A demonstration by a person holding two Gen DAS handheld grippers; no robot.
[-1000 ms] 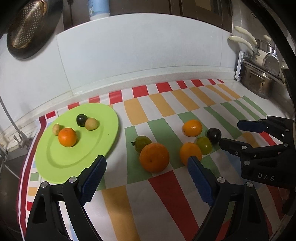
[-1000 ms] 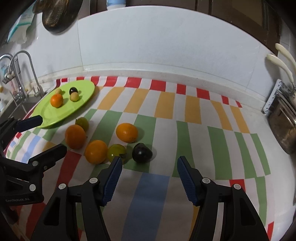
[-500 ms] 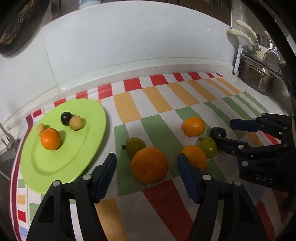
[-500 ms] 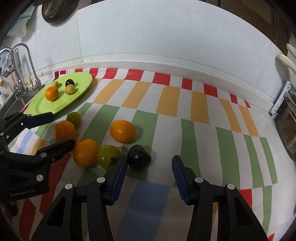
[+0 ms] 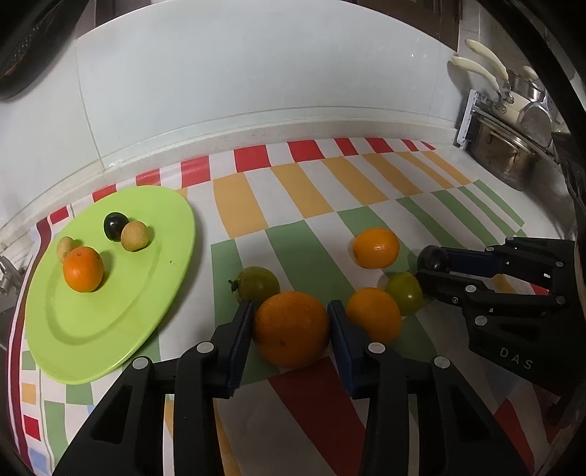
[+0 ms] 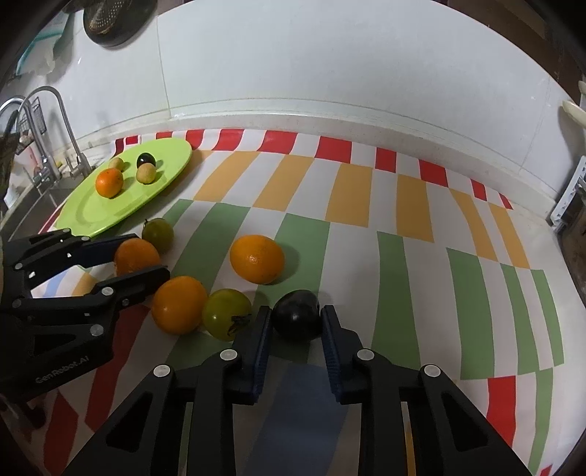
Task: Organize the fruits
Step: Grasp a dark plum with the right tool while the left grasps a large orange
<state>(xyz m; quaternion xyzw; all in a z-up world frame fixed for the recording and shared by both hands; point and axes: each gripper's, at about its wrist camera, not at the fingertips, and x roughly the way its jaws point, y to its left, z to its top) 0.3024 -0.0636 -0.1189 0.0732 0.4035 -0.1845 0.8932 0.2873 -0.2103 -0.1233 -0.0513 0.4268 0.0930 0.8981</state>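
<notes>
My left gripper (image 5: 291, 315) is shut on a large orange (image 5: 292, 328) that rests on the striped cloth. My right gripper (image 6: 296, 318) is shut on a dark plum (image 6: 297, 319), also on the cloth; it shows from the side in the left wrist view (image 5: 434, 258). A lime-green plate (image 5: 110, 315) at the left holds a small orange (image 5: 83, 268), a dark plum (image 5: 114, 226) and two small tan fruits (image 5: 135, 236). Loose on the cloth lie two oranges (image 5: 376, 247) (image 5: 373, 320) and two green fruits (image 5: 256, 283) (image 5: 404, 293).
The striped cloth (image 5: 311, 190) covers the counter up to the white backsplash. A metal pot and rack (image 5: 505, 146) stand at the far right. A faucet (image 6: 40, 124) and sink sit at the left beyond the plate. A dark pan (image 6: 106, 22) hangs on the wall.
Both grippers moved forward and closed: the left jaws came in onto the large orange, the right jaws onto the dark plum. The fruits have not visibly shifted on the cloth.
</notes>
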